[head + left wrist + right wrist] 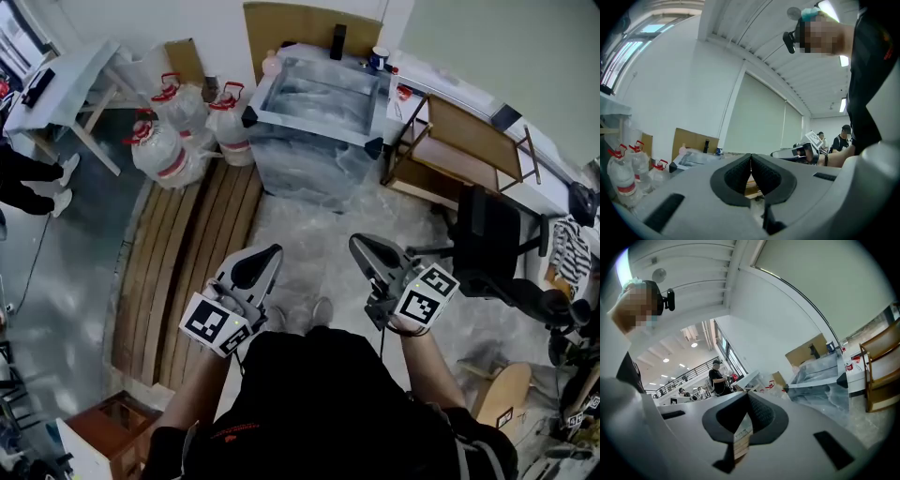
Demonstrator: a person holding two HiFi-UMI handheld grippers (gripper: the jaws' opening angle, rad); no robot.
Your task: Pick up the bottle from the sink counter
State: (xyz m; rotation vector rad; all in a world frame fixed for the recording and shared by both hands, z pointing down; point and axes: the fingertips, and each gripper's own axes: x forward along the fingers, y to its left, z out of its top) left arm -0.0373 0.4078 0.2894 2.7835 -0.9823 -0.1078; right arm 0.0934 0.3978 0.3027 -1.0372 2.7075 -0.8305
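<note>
- Left gripper (751, 161): jaws pressed together with nothing in them, sitting lower centre in the head view.
- Right gripper (747, 399): same deal, clamped on nothing, just to the right of the left one.
- Sink (309, 159) is upper centre, well apart from both grippers.
- Dark bottle (337, 41) stands upright at the sink's back edge, with a pinkish bottle (271, 63) at its back-left corner.
- Water jugs (178, 131) are on the floor left of the sink.
</note>
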